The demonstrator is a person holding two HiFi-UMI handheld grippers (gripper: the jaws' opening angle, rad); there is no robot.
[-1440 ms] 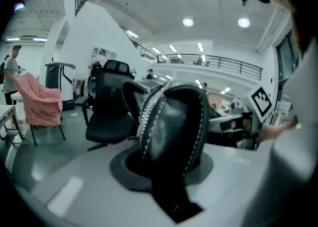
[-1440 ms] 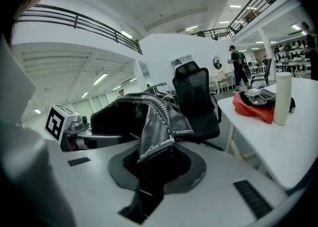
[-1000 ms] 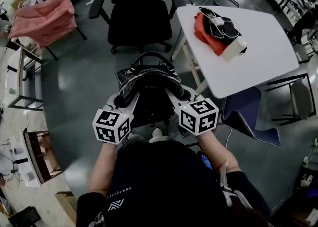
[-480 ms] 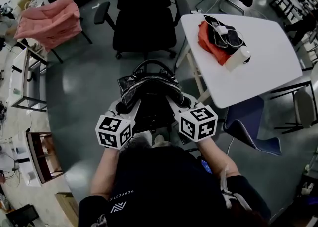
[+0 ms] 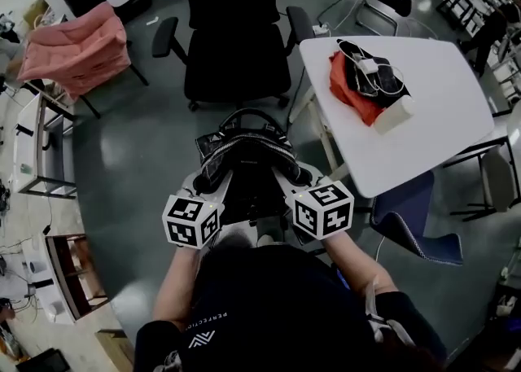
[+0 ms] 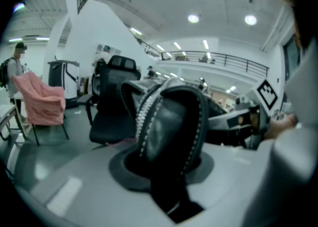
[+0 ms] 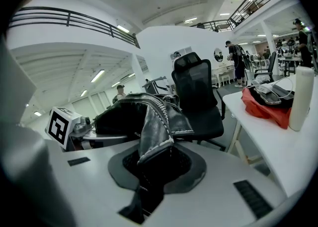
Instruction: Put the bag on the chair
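- The left gripper [image 6: 166, 171] is clamped on the left end of the black bag [image 5: 244, 150], with studded leather pinched between its jaws.
- The right gripper [image 7: 149, 169] is clamped on the bag's right end, beside the zip.
- The bag hangs between both grippers, off the floor, in front of the black office chair [image 5: 236, 53] and apart from its seat.
- A red cloth [image 5: 350, 89] lies near the far left corner of the white table [image 5: 444, 130].

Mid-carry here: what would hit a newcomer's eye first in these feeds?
A black bag, clamped at either end by the left gripper and the right gripper, hangs at the centre of the head view. Just ahead stands a black chair, with a white table bearing a red cloth to its right and a pink cloth draped at far left.
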